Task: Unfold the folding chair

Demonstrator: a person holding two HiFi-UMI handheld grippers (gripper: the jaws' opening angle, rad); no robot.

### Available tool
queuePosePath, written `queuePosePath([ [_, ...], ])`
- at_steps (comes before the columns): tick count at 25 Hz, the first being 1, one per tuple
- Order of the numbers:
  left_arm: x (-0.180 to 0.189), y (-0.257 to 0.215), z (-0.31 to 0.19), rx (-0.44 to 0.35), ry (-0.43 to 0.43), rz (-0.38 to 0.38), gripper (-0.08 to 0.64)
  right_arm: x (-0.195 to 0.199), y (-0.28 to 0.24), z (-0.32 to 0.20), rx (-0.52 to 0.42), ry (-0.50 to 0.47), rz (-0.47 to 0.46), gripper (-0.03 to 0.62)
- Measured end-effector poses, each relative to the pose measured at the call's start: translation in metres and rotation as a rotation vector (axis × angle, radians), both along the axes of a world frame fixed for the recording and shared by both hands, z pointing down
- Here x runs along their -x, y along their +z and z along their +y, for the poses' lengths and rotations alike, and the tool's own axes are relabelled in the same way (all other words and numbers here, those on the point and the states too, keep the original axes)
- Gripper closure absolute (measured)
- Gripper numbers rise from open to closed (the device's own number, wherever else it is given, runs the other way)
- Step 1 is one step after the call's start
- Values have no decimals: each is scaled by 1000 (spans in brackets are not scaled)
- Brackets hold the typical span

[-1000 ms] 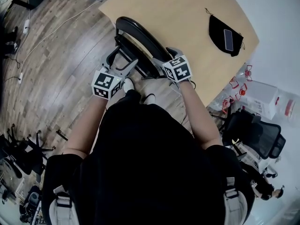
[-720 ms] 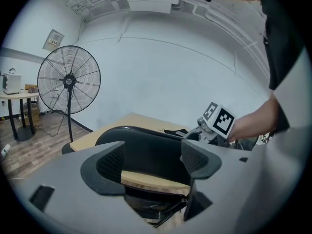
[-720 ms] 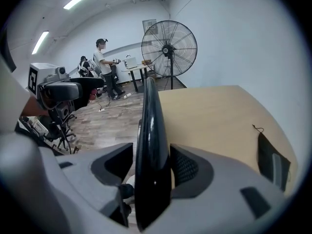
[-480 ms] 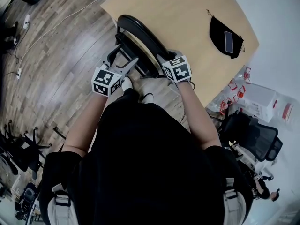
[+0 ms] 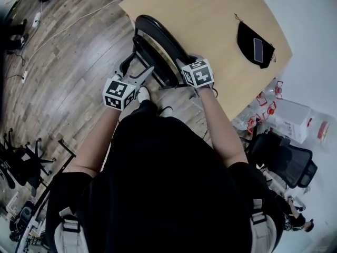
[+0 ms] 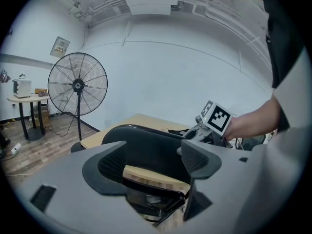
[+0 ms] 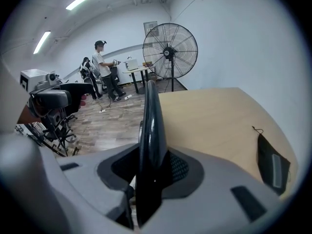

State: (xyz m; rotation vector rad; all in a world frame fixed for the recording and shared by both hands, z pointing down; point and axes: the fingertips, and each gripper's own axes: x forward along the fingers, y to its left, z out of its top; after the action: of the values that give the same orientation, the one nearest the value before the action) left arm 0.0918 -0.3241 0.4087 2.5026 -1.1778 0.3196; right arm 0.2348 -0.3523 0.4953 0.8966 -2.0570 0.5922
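Observation:
A black folding chair (image 5: 158, 41) stands folded on edge against the wooden table, right in front of me. My right gripper (image 5: 179, 68) sits on its upper rim. In the right gripper view the thin black panel (image 7: 151, 126) runs between the jaws of my right gripper (image 7: 151, 172). Those jaws have just been closing and now press on the panel. My left gripper (image 5: 138, 68) stands open beside the chair's lower frame, touching nothing. In the left gripper view the chair's curved back (image 6: 146, 140) lies beyond the open left gripper (image 6: 153, 160).
The wooden table (image 5: 210, 20) carries a black pouch with a phone (image 5: 254, 41). A pedestal fan (image 6: 78, 87) stands on the plank floor behind it. A black office chair (image 5: 284, 157) and red-capped bottles are at my right. People (image 7: 105, 72) stand far off.
The right gripper's jaws have drawn together onto the chair's rim. The left gripper has shifted slightly along the chair's frame and stays open.

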Motion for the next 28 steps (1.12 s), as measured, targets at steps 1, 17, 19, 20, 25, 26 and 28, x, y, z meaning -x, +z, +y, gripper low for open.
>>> queuePosePath([
  [1, 1, -1, 4, -1, -8, -2, 218, 2, 0, 3, -2, -8, -1, 466],
  [17, 29, -3, 62, 6, -148, -5, 219, 48, -9, 51, -38, -128, -27, 466],
  [19, 30, -3, 71, 5, -162, -7, 219, 53, -9, 59, -43, -146, -29, 466],
  [20, 31, -3, 75, 3, -169, -9, 219, 57, -9, 62, -46, -155, -31, 466],
  [25, 38, -2, 99, 1, -202, -19, 219, 74, -11, 81, -62, -186, -42, 466],
  [26, 39, -1, 103, 0, -211, -20, 219, 77, -11, 84, -66, -191, -47, 466],
  [28, 43, 1, 111, 5, -233, -14, 219, 82, -12, 88, -73, -198, -57, 466],
])
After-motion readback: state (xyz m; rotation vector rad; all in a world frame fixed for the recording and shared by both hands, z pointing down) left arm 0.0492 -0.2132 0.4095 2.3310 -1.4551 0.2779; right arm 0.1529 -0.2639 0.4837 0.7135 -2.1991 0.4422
